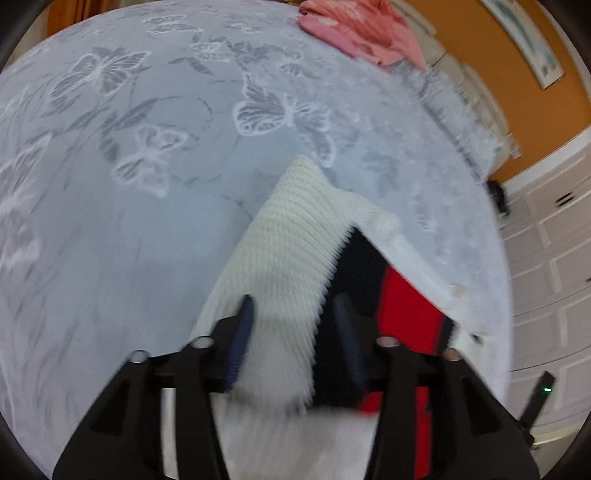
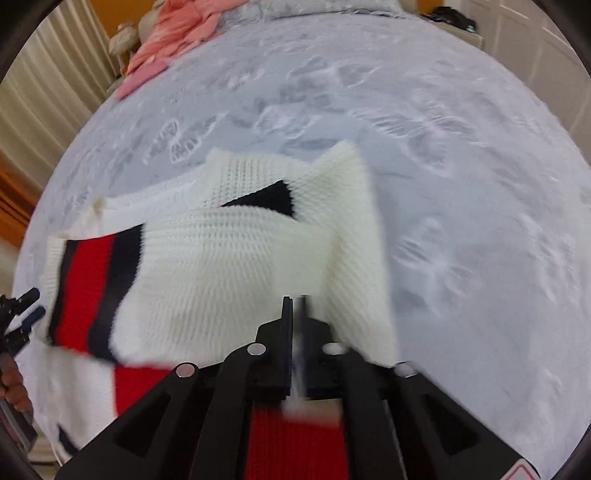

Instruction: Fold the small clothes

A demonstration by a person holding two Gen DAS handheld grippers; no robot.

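Fingers of the right gripper [image 2: 294, 314] are pinching a cream fold of the knit sweater [image 2: 229, 258], jaws nearly together. Those of the left gripper [image 1: 295, 325] are standing wide apart over the same sweater, gripping nothing. It is lying partly folded, red and black stripes showing, on the butterfly bedspread [image 1: 129, 221]. Farther off, pink clothes [image 1: 354, 29] are sitting at the bed's edge.

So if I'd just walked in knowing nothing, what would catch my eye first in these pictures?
Probably the cream knitted sweater with red and dark stripes, lying mid-fold on a pale bedspread patterned with butterflies. The right gripper is pinched shut on a lifted fold of the knit, while the left gripper sits open over the sweater's nearer part. A heap of pink clothes waits at the far edge of the bed.
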